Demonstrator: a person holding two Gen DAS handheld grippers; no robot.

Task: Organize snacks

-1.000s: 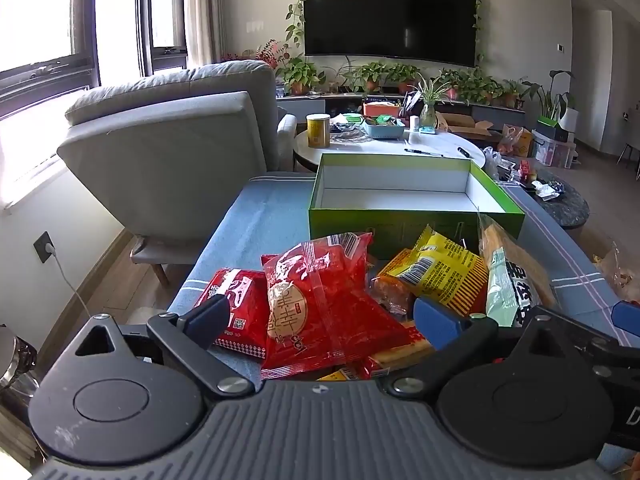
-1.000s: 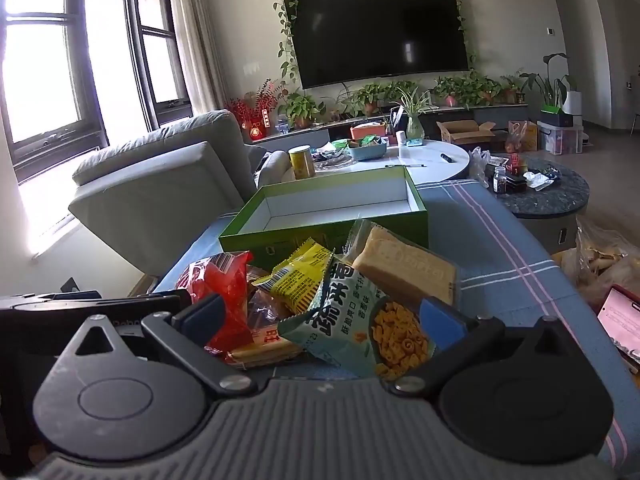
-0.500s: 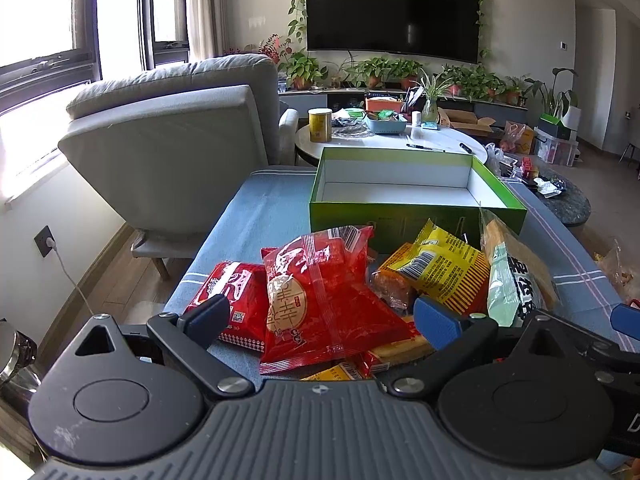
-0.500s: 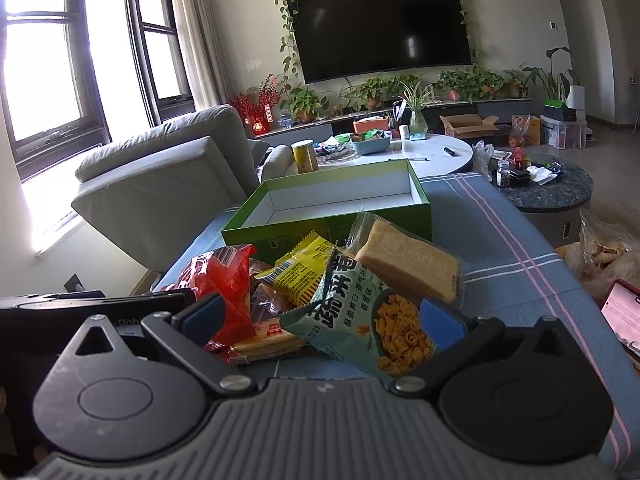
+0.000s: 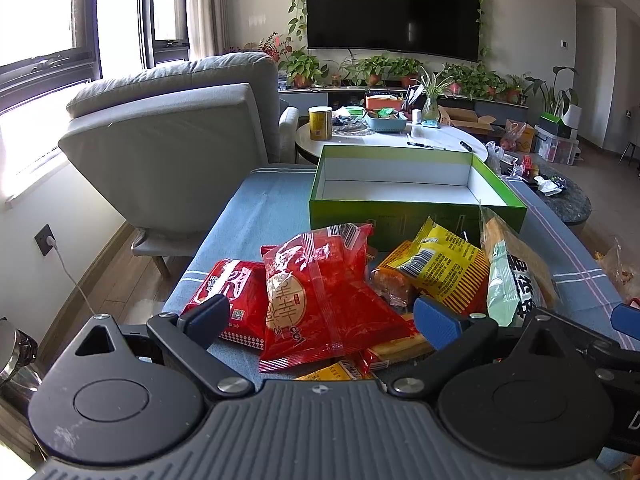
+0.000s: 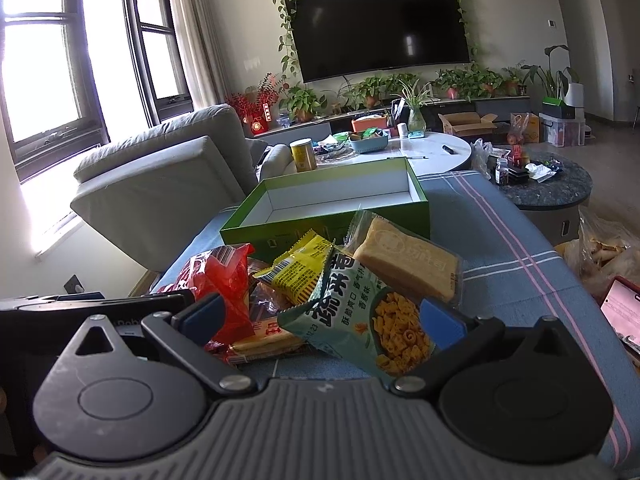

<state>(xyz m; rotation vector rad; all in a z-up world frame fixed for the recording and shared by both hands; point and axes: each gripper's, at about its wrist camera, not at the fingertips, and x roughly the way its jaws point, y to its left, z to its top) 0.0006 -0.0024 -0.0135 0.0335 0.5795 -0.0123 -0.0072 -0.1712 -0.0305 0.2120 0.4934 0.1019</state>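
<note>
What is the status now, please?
Both grippers, left and right, open, empty. Snack pile untouched; green box empty. Nothing in the way.

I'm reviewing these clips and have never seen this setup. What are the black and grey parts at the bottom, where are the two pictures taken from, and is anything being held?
No robot here: a person holds a two-finger gripper in each hand, with a wide-angle camera on each looking forward along the fingers. The black and grey parts are the gripper bodies.

One picture is from the left gripper, the other from the right gripper. Both stand open and hold nothing.

Both face the same pile of snacks on a blue striped cloth: a red bag, a yellow packet, a green bag and a wrapped cake, among others. Behind the pile is an open green box, which looks empty as far as its inside shows. The snacks presumably go in there.

Further back are a grey chair and a TV.
</note>
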